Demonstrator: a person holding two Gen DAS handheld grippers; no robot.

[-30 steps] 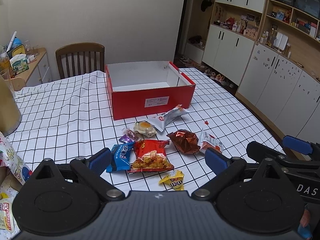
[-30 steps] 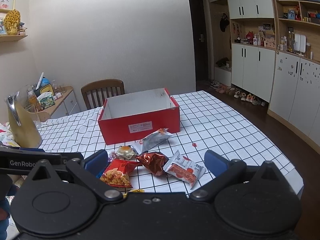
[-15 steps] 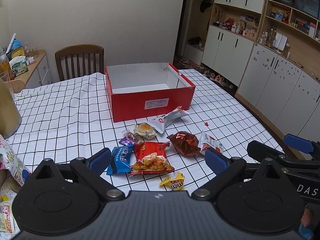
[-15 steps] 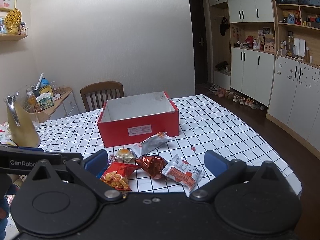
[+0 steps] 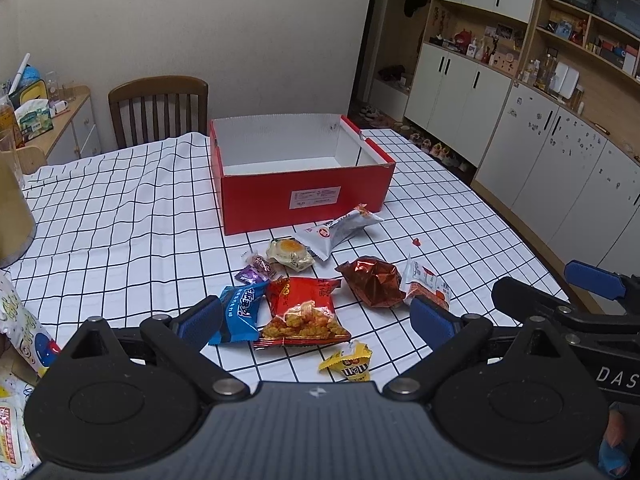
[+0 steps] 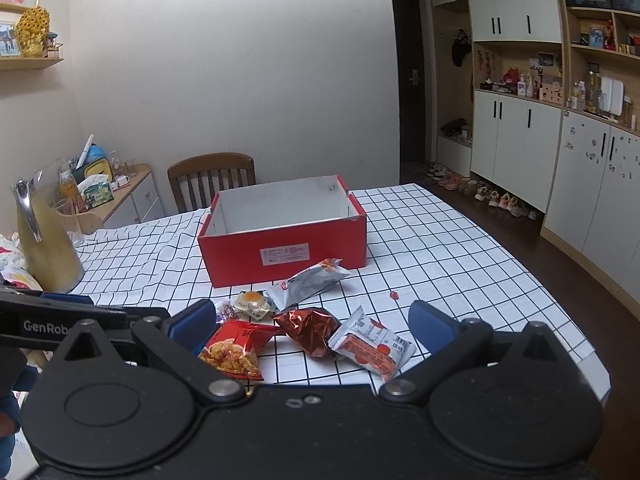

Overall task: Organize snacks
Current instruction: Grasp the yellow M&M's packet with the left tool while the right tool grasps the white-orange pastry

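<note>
Near tablecloth's front edge: crinkly foil snack packets [image 5: 304,312], loosely heaped.
Behind: open red cardboard box [image 5: 300,196]. Left gripper [image 5: 316,318], right gripper [image 6: 312,326] both spread, holding nothing.

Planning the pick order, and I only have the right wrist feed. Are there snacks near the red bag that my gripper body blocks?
Observer: Yes, a yellow m&m's packet lies just in front of the red bag, on the near side.
Operator: Anything to the bag's left?
Observer: A blue packet lies right beside its left edge.
Operator: Any more beyond that?
Observer: A small purple candy sits just past the blue packet, toward the red box.
</note>
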